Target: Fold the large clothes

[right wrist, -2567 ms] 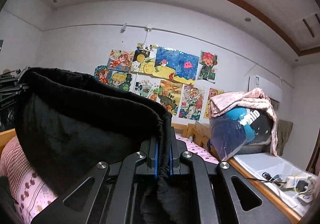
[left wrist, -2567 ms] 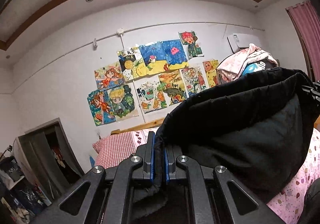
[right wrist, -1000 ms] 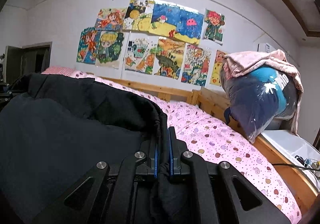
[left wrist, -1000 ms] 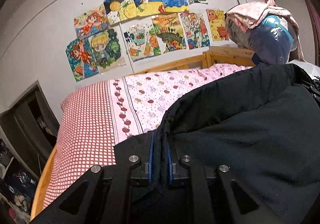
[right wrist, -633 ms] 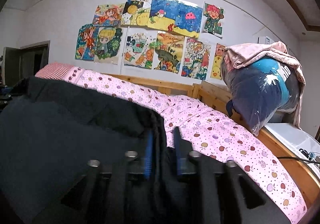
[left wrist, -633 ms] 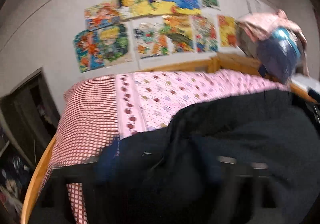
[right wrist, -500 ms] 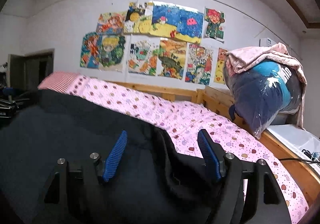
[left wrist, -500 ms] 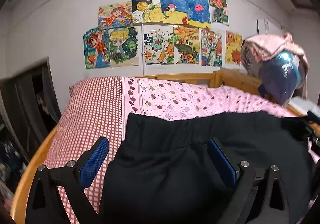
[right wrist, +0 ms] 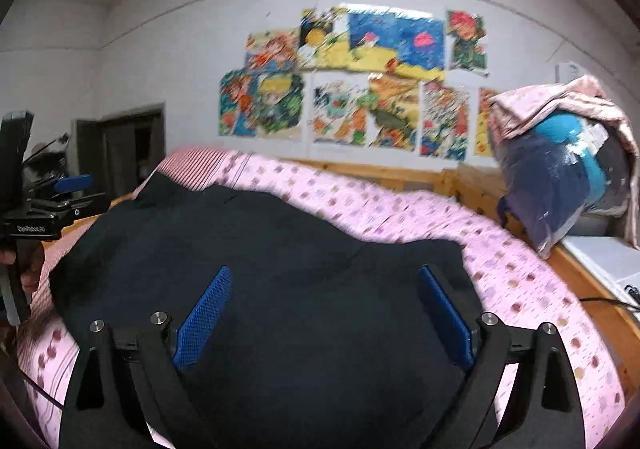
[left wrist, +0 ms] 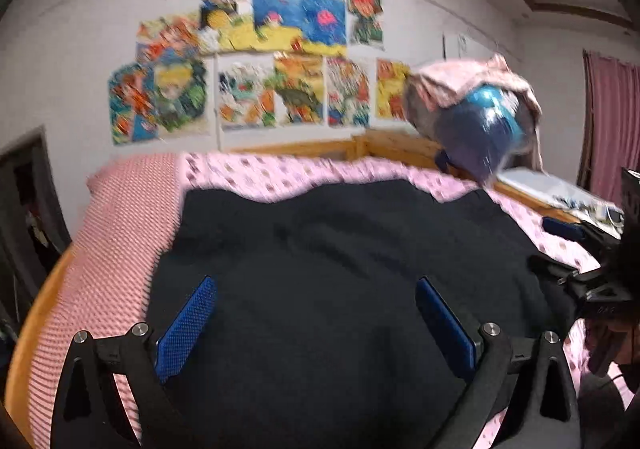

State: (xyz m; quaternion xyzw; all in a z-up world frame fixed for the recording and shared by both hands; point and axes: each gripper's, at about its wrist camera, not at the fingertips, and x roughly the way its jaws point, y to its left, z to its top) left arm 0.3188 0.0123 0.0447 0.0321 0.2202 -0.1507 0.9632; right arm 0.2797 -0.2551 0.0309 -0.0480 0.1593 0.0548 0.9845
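A large black garment (left wrist: 340,269) lies spread flat on the bed; in the right wrist view the garment (right wrist: 280,269) covers the middle of the mattress. My left gripper (left wrist: 314,283) hovers over its near left part, open, with the blue pads wide apart and nothing pressed between them. My right gripper (right wrist: 325,271) hangs over the near right part. Its jaws are opening and its pads are clear of the cloth. A hand (right wrist: 24,269) at the left edge holds the other gripper's handle.
The bed has a pink dotted sheet (right wrist: 520,289) and a red checked pillow (left wrist: 120,229) at its left end. A wooden frame (right wrist: 400,173) runs along the far side. A bulging bag of clothes (right wrist: 560,177) sits at the right, by a white surface (right wrist: 608,253).
Both grippers let go of the black garment and opened wide. The garment dropped from a held-up fold to lying flat on the bed. Both hands drew back from it.
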